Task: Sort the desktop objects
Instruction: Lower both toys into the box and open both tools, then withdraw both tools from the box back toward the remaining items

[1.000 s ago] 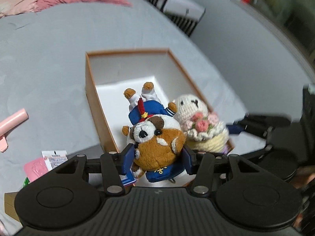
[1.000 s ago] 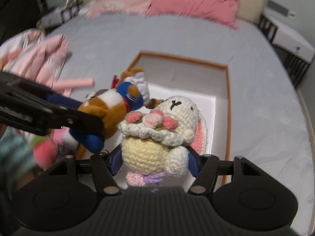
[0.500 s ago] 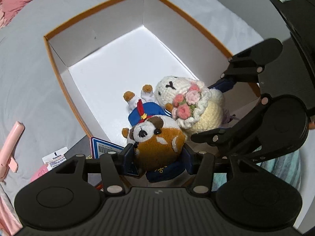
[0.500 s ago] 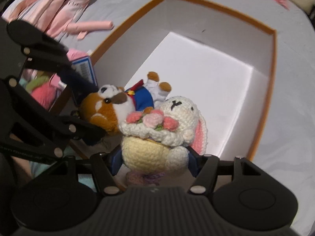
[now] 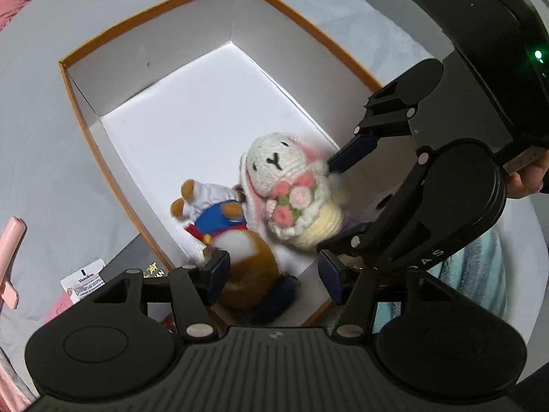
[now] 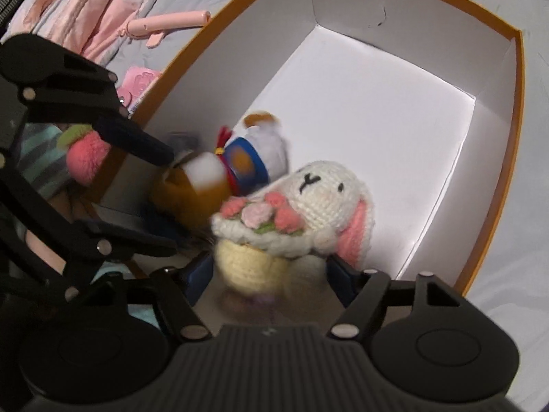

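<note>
Left claw (image 5: 271, 276) opening, dog plush (image 5: 236, 237) dropping free inside the orange-rimmed box (image 5: 79, 110); right claw (image 6: 267, 274) opening around the crochet bunny (image 6: 295, 219). Risk: bunny snags a pad, topples onto dog

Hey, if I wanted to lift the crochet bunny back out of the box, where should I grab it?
Probably the bunny's yellow body below the bouquet, coming from above: it stands roughly upright, and its left and right flanks are clear, while the dog crowds one shoulder.

Black grippers (image 5: 272, 276); blue-padded fingers (image 5: 218, 274)
</note>
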`<state>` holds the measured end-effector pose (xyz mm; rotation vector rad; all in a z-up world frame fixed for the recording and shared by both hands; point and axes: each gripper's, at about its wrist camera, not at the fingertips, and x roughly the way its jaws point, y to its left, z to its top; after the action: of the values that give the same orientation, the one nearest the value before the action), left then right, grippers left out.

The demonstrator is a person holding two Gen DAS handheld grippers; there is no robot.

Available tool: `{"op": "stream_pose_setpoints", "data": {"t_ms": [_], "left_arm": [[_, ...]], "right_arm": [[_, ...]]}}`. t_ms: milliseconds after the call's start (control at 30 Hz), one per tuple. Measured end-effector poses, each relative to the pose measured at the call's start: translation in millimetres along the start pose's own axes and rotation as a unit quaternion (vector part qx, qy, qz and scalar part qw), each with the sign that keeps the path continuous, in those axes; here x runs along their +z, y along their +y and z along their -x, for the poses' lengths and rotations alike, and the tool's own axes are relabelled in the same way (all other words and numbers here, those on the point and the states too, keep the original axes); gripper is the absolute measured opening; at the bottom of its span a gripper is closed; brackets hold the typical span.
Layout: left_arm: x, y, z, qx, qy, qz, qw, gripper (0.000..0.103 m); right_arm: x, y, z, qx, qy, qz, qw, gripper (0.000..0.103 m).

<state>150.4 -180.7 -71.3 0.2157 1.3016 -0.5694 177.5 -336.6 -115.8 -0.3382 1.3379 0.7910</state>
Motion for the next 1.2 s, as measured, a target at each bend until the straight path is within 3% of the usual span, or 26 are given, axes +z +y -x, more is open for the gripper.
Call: {"op": "stream_pose_setpoints", "data": {"t_ms": [167,333,400,500,567,600,733,967,1200], "left_arm": [[-15,13,35,-0.019,-0.067,0.03,0.9971,0.066],[-30,41,61,0.001,-0.115,0.099,0.9885,0.065],[-36,51,59,-0.001,-0.112,0.124,0.986,0.063],[-43,62,46,-0.028,-0.094,0.156,0.9829,0.052],[-46,66,35,-0.048,-0.082,0.173,0.9804,0.039],[-47,67,29,-0.051,-0.077,0.176,0.98,0.038],[-47,68,13,-0.054,-0.074,0.181,0.9792,0.02],[-45,70,13,-0.033,-0.072,0.174,0.9816,0.017],[-51,67,31,-0.045,-0.093,0.166,0.9808,0.017]], "right_arm": [[1,4,4,-0.022,-0.001,-0.002,1.0,0.076],[6,5,10,-0.038,-0.017,-0.011,0.999,0.072],[7,4,7,-0.044,-0.019,-0.013,0.999,0.072],[12,5,-6,-0.049,-0.009,-0.011,0.999,0.067],[12,5,-13,-0.039,-0.011,-0.008,0.999,0.06],[12,5,-15,-0.027,-0.01,-0.01,1.0,0.056],[10,14,-16,-0.025,-0.018,0.001,1.0,0.054],[14,23,-23,0.029,-0.03,0.005,0.999,0.053],[16,28,-22,0.014,-0.024,0.004,1.0,0.057]]}}
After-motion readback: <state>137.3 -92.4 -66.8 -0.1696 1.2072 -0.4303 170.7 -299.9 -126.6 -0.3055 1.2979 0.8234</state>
